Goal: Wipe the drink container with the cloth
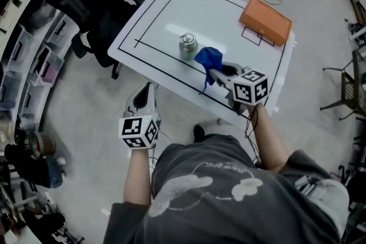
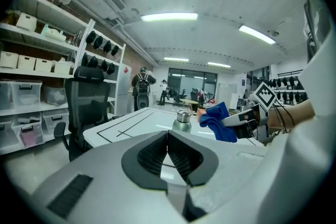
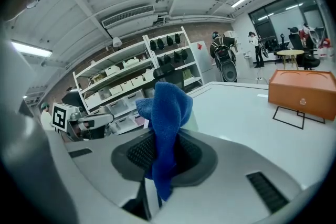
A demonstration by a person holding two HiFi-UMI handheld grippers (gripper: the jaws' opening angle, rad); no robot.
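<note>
Container (image 1: 187, 46), a small metal can, stands upright on the surface (image 1: 217, 14). It is probably light, stiff and slick, so wiping may tip it; grip its side wall. The right gripper (image 1: 214, 72) pinches the limp cloth (image 1: 208, 60) just beside it. The left gripper (image 1: 145, 91) is closed on nothing.

A dark grey, short-sleeved T-shirt (image 1: 229, 191) with a pale cloud-like print is worn by the person. The left claw (image 1: 150, 87) and right claw (image 1: 213, 72) are cased in smooth pale grey shells. Each is fitted with a white cube printed with black square markers, the left cube (image 1: 139, 131) and the right cube (image 1: 250, 87). Dark ribbed pads (image 2: 154, 155) are set in a dark oval collar. Thin black cables (image 1: 252, 123) are seen behind the right cube.
</note>
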